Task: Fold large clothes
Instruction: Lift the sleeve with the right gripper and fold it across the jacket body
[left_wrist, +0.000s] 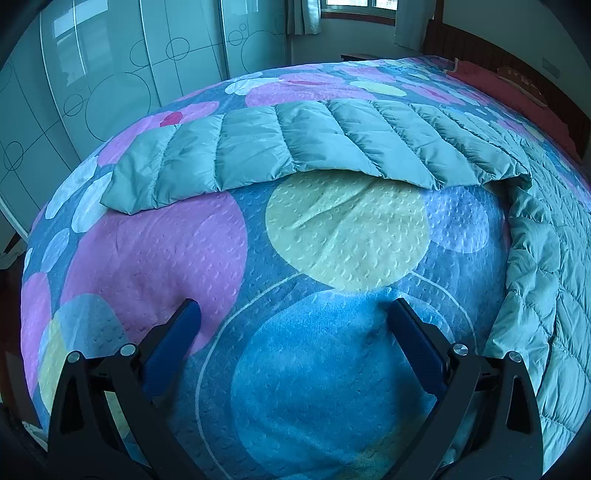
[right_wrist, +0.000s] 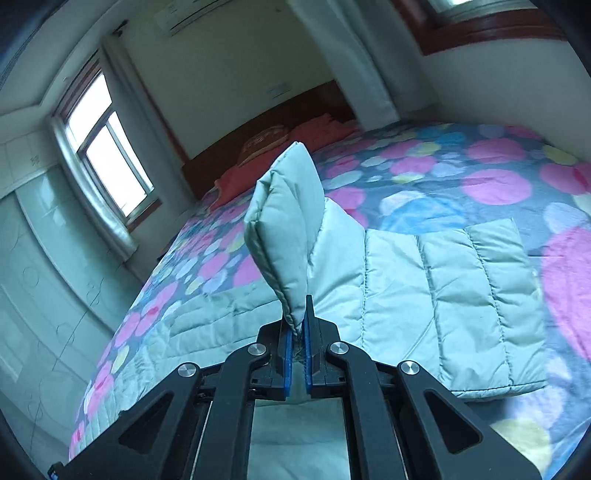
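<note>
A pale teal quilted down jacket (left_wrist: 295, 147) lies on a bed with a dotted spread (left_wrist: 184, 251). In the left wrist view one sleeve stretches across the bed, and the body runs down the right edge. My left gripper (left_wrist: 293, 314) is open and empty, low over the spread, short of the sleeve. My right gripper (right_wrist: 298, 325) is shut on a fold of the jacket (right_wrist: 288, 229) and holds it raised above the rest of the garment (right_wrist: 443, 302).
Glass wardrobe doors (left_wrist: 110, 85) stand beyond the bed's left side. A wooden headboard (left_wrist: 517, 55) and red pillows (left_wrist: 495, 81) are at the far end. Windows with curtains (right_wrist: 107, 155) line the walls.
</note>
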